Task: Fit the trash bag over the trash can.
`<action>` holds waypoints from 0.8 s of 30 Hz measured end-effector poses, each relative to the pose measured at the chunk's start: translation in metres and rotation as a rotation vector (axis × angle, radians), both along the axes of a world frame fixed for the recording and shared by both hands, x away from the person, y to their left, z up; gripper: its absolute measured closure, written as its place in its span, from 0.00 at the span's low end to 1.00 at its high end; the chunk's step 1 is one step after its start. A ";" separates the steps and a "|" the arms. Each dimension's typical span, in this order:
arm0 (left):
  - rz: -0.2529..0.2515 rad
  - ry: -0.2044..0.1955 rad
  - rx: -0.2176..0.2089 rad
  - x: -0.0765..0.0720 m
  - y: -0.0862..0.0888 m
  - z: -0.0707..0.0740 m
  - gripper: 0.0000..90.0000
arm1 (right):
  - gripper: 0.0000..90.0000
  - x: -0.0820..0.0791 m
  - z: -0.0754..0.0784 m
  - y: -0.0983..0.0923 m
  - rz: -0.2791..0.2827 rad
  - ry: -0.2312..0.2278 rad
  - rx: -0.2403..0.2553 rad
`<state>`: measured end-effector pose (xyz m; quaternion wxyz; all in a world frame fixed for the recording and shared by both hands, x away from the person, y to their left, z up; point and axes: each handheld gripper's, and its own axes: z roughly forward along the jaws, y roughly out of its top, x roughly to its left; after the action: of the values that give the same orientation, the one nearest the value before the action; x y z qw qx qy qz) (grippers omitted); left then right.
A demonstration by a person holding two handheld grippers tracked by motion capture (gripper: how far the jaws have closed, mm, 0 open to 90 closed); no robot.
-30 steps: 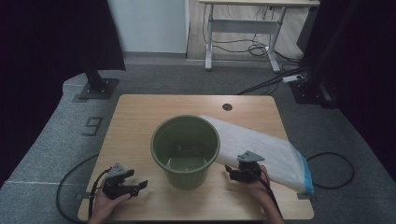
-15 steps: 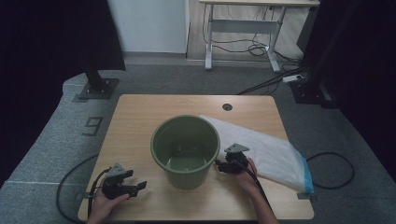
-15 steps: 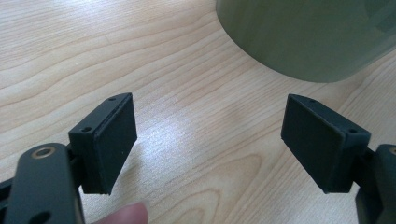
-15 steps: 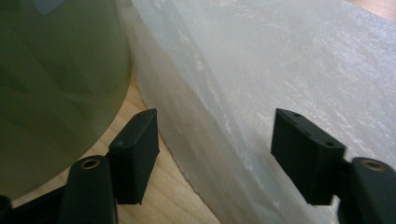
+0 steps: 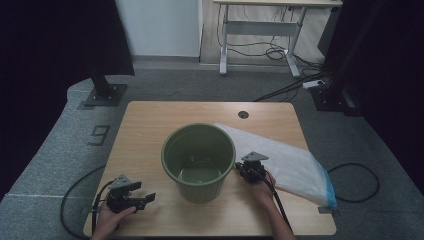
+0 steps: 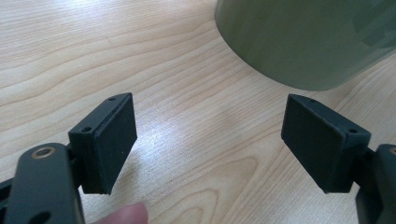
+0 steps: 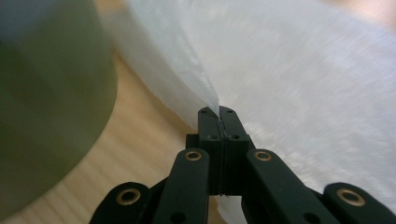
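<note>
Right hand (image 5: 261, 189) enters from the bottom edge of the high view, forearm angled up and slightly left, carrying the right tongs (image 5: 243, 169) low over the surface (image 5: 150, 125) just beside the green bucket (image 5: 198, 161). Right tongs: jaws have just been closing and now sit pressed together, a fold of the clear plastic bag (image 5: 290, 165) pinched between the pads; in the right gripper view the film rises in a ridge from the tips (image 7: 218, 112). The bag lies flat on the right half of the surface, its near edge against the bucket.

Left hand (image 5: 107, 220) rests at the near left corner, left tongs (image 5: 142, 201) pointing right toward the bucket, well apart from it. Left tongs: jaws wide apart, nothing between them but bare wood
</note>
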<state>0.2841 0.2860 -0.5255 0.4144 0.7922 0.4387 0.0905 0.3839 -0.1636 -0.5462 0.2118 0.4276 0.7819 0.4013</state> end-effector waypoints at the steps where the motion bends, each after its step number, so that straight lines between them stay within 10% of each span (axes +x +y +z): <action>1: 0.000 0.000 0.000 0.000 0.000 0.000 0.20 | 0.99 0.000 0.000 0.000 0.000 0.000 0.000; 4: 0.006 0.004 -0.004 0.001 0.001 0.000 0.20 | 0.99 -0.007 0.023 -0.008 -0.039 -0.105 0.056; 11: 0.012 0.000 -0.003 0.000 0.001 0.001 0.20 | 0.99 -0.017 0.063 -0.038 -0.097 -0.181 0.221; 24: 0.018 0.003 0.002 0.000 0.000 0.000 0.20 | 0.99 -0.040 0.125 -0.057 -0.098 -0.324 0.314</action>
<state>0.2840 0.2857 -0.5255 0.4123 0.7887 0.4464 0.0936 0.3436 -0.2206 -0.4212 0.2845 0.4228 0.6439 0.5707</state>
